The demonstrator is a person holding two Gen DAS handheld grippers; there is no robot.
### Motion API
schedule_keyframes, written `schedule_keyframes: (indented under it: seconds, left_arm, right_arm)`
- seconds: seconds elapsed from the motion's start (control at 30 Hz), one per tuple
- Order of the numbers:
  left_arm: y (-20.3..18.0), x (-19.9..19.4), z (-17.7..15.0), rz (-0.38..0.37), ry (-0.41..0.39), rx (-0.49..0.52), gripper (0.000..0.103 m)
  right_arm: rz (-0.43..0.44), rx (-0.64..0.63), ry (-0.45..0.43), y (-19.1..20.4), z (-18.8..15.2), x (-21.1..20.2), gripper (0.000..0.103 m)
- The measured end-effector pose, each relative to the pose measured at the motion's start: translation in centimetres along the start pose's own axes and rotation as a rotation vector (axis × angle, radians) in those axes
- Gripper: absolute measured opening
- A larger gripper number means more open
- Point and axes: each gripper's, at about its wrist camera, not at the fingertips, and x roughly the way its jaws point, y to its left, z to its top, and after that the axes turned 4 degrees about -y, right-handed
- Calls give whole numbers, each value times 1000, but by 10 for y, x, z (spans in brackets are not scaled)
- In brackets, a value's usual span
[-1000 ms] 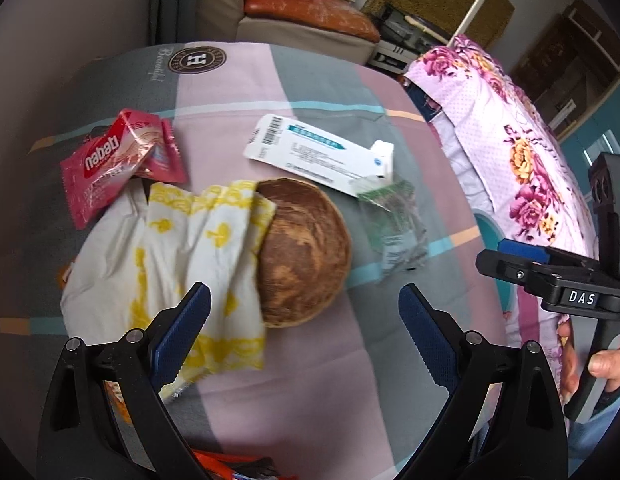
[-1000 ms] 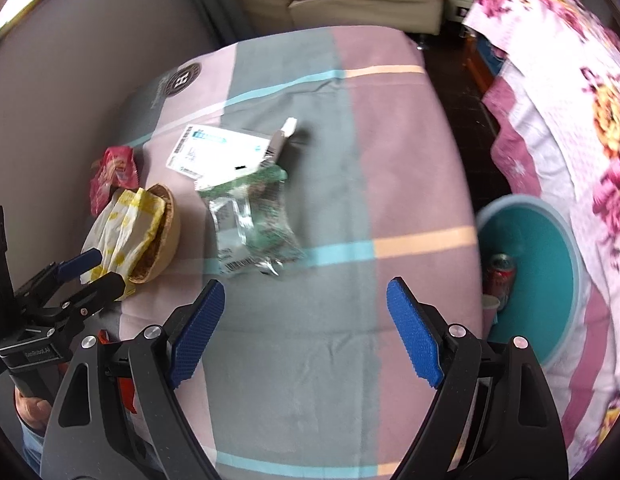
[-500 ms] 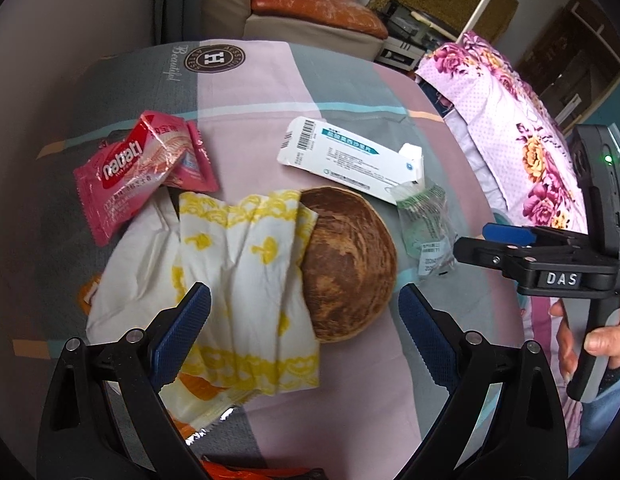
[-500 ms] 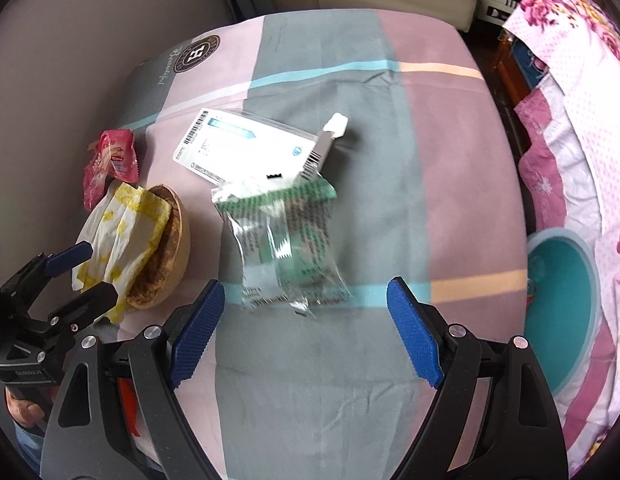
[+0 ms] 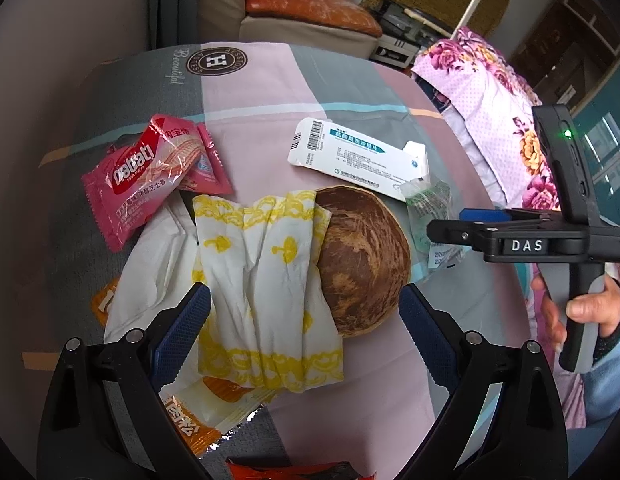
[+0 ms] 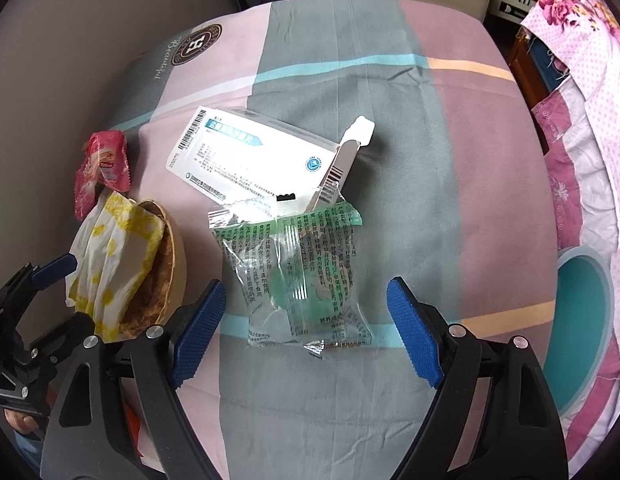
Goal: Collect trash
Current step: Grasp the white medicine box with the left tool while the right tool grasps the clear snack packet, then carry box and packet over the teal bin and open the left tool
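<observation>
While both claws gape empty, right claw [image 6: 306, 332] over one clear wrapper [image 6: 298, 276], one medicine box [image 6: 250, 156], left claw [image 5: 306, 336] over one napkin [image 5: 262, 280].

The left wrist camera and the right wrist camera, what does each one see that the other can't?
Only the left wrist view shows the orange snack packet near its claw and a hand holding the other tool. Only the right wrist view shows the teal bin beside the table. Both show the pink wafer wrapper, yellow-patterned napkin, brown bowl, white medicine box and clear green packet.
</observation>
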Motion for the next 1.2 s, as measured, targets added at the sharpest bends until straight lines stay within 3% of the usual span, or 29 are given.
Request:
schedule_keyframes:
  seconds: [0.07,0.17,0.3,0.43,0.67,0.93,1.1,1.2]
  left_arm:
    - [0,1,1,-6,7,8,95]
    - [-2,3,3,-18,17,23,95]
    - [-11,3,14,-12,23,97,95]
    - [-30,9,35,-2,15,249,95]
    - [-82,50,62,-39,80,643,95]
    - [-108,104,77,-41,195,890,95]
    - [-119,128,81,-4,229,1054,95]
    - [-124,145,90,22,245,1103,95]
  right_arm:
    - [12,-6,3,0,0,3,56]
    - [15,-14,-20,-1,-3,-1,50]
    - [29,-3,-46,-9,-3,-15,50]
    - [32,8,-54,-20,-5,-27,50]
    - [42,61,-30,-55,-7,-42,50]
    - [68,93,2,-84,-5,-44,50]
    - [96,125,-3,-99,-1,-43,51]
    - [119,153,-5,-109,2,-41,51]
